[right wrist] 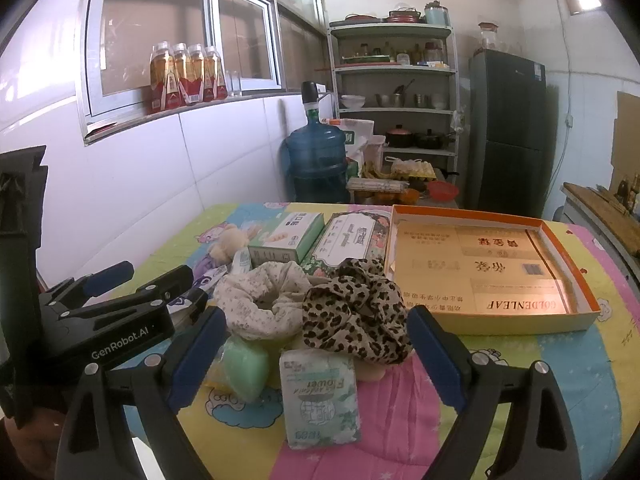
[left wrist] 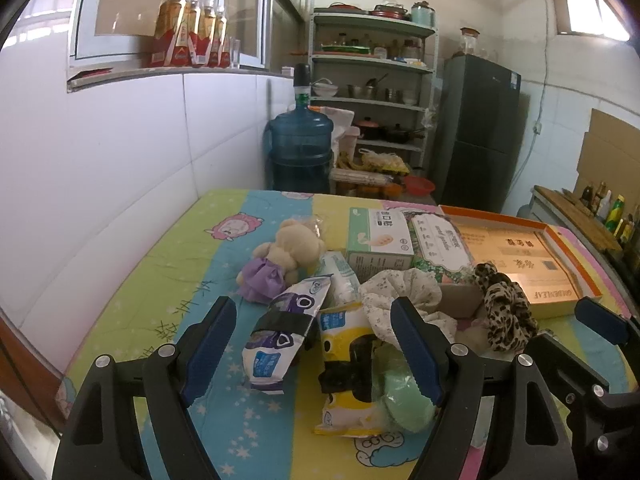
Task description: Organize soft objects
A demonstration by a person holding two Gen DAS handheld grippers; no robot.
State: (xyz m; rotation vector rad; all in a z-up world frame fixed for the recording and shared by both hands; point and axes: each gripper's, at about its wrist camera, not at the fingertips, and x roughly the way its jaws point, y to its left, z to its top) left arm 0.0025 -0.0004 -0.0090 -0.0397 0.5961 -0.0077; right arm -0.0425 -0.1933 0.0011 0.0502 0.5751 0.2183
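A pile of soft things lies on the colourful quilt (left wrist: 172, 280). A beige teddy in a purple skirt (left wrist: 286, 256) sits far left. A purple-white packet (left wrist: 280, 340) and a yellow packet (left wrist: 352, 364) lie between the fingers of my open left gripper (left wrist: 316, 356). A green sponge (right wrist: 244, 364), a floral scrunchie (right wrist: 268, 300), a leopard scrunchie (right wrist: 356, 308) and a tissue pack (right wrist: 320, 396) lie between the fingers of my open right gripper (right wrist: 316, 356). Neither gripper holds anything.
An open orange-rimmed box (right wrist: 492, 272) lies at the right of the quilt. A green carton (right wrist: 288, 238) and a flowered box (right wrist: 352, 240) lie behind the pile. A white tiled wall stands left. Water jugs (right wrist: 316, 160), shelves and a fridge stand beyond.
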